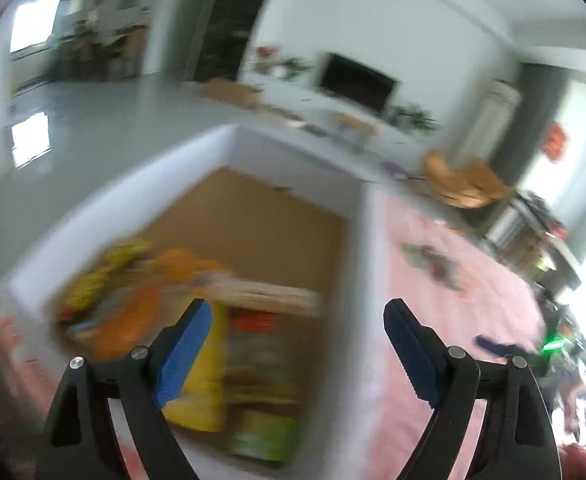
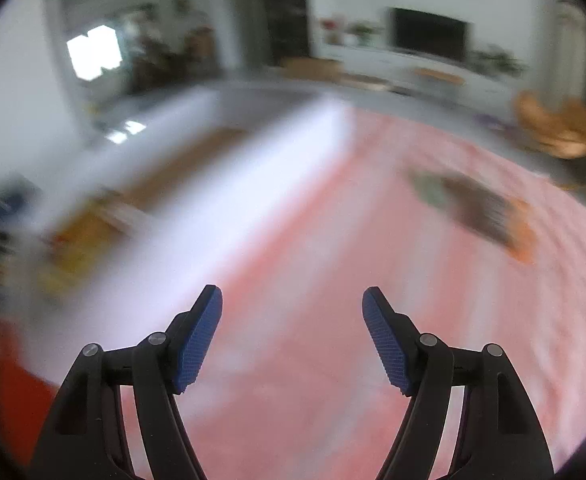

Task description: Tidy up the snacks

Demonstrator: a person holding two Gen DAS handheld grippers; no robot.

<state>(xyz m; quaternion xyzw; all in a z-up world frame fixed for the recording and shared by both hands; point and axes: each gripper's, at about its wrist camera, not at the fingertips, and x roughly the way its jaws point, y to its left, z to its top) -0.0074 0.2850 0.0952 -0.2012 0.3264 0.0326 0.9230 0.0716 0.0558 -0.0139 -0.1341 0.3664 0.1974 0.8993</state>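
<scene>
Two tools, both with jaws spread wide and nothing between the pads. We have the left tool over the white box, looking down into it; the packets already inside are yellow, orange and green, too blurred to name.

The right tool sits over the pink cloth, box wall to its left.

One loose snack packet is left on the cloth that we can see, dark with a green end and an orange end. It shows in the left view too, right of the box and well apart from it.

Key relation: from the right tool the packet lies ahead and to the right, well apart, no obstacle between. Its long axis runs diagonally, green end farther and left, orange end nearer and right. We judge the right hand nearer, since the left is over the box on the other side.

We'd likely need a wrist roll so the pads close across the short side.
</scene>
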